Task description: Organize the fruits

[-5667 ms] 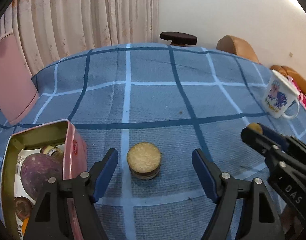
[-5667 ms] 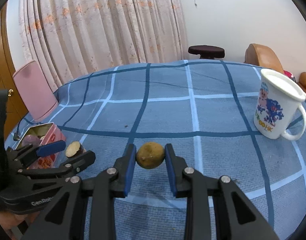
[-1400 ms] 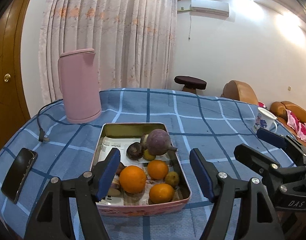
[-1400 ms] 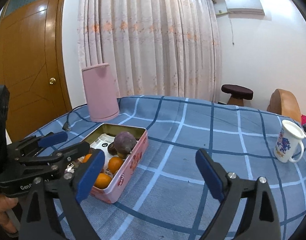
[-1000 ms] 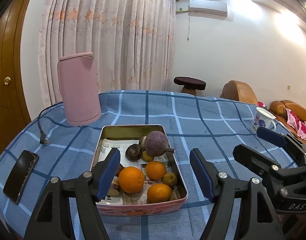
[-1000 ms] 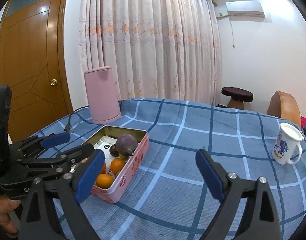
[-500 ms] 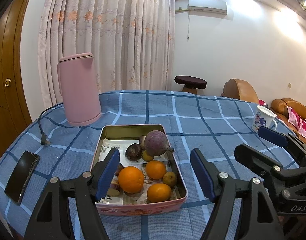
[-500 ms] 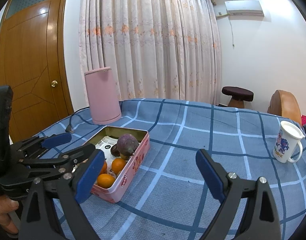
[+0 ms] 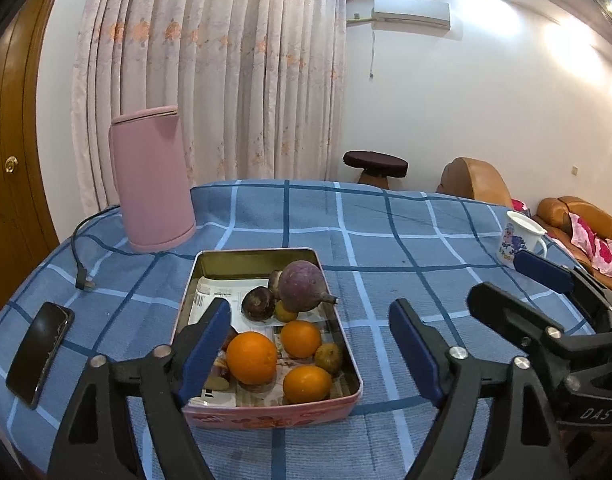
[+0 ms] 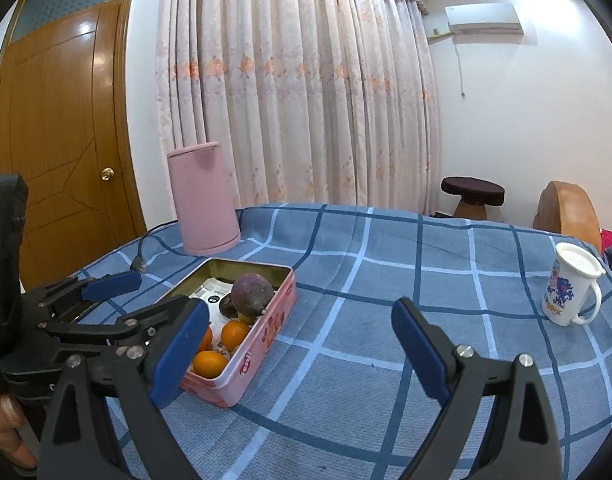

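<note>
A pink tin box [image 9: 273, 412] stands on the blue checked tablecloth [image 9: 386, 248]. It holds three oranges [image 9: 251, 358], a purple round root [image 9: 300, 286], a dark brown fruit [image 9: 258, 303] and small greenish fruits [image 9: 329, 356]. The box also shows in the right wrist view [image 10: 261, 344]. My left gripper [image 9: 312, 354] is open and empty, raised in front of the box. My right gripper [image 10: 299, 354] is open and empty, to the right of the box, and shows in the left wrist view [image 9: 526, 300].
A pink kettle [image 9: 149, 178] with a black cord [image 9: 79, 256] stands behind the box. A black phone [image 9: 39, 354] lies at the left edge. A white printed mug [image 9: 520, 238] stands at the right; it shows in the right wrist view [image 10: 568, 290]. A stool [image 9: 376, 164] and sofa [image 9: 578, 216] lie beyond.
Earlier my right gripper held a small brown fruit and a round biscuit-like piece lay before the left one. Both grippers now stand open and drawn back; in the last second hardly anything moved.
</note>
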A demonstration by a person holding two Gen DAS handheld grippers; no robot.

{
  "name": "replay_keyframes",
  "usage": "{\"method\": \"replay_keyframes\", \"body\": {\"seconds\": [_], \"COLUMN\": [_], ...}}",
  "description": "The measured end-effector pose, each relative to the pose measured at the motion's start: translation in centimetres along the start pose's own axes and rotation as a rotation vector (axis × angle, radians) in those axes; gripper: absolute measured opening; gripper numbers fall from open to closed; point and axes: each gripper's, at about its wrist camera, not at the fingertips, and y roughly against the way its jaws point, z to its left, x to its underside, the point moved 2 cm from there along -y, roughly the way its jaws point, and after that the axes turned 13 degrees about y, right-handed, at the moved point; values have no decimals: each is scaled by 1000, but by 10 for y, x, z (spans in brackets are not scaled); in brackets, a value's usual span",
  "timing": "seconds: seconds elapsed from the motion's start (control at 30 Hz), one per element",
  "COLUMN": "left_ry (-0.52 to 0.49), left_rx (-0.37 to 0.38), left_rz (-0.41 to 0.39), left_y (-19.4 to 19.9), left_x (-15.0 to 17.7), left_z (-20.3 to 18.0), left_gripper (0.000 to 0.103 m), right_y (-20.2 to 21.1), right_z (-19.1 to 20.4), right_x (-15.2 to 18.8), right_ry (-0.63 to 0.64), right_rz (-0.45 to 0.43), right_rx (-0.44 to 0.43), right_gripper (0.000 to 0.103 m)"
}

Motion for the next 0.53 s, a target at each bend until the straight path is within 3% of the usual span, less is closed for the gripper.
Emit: {"method": "replay_keyframes", "body": {"seconds": [0.53], "left_ry": [-25], "left_rx": [-20], "left_rz": [-6], "left_y": [-1], "left_x": [4], "left_z": [-3], "left_gripper": [90], "right_y": [-2], "right_z": [-16], "right_x": [10], "right_ry": [-23], "right_rz": [15], "right_rx": [24], "right_gripper": [95]}}
